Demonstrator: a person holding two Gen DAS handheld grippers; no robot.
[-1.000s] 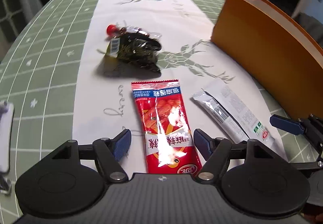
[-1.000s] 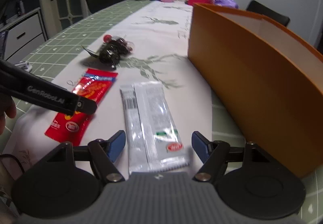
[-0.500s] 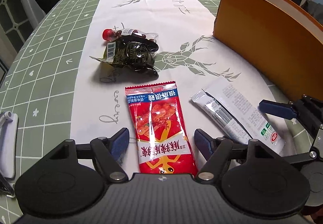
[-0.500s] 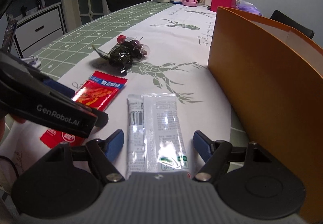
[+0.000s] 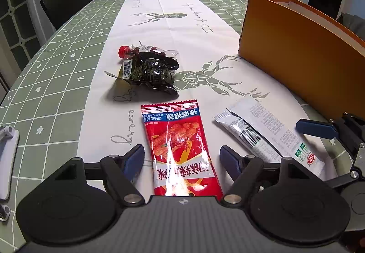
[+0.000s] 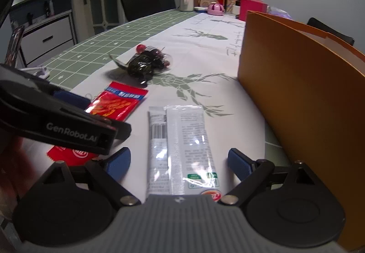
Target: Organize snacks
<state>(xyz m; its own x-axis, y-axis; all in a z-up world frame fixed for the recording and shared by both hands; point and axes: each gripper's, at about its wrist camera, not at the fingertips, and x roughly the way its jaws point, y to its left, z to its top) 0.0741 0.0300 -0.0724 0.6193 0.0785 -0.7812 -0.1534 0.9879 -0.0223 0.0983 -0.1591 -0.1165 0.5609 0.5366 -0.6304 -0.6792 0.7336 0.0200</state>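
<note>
table: four snack packs, one box

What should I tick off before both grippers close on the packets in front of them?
1. Left gripper jaws open, straddling the red snack packet: ok.
2. Right gripper jaws just been opening, silver packet between them, not pressed: ok.
3. Packets lying apart, not overlapping: ok.
4. Orange box open at the top: ok.
5. Room inside the box: cannot tell.
6. Dark snack pile clear of both grippers: ok.

Red packet, white packet, flat, side by side
</note>
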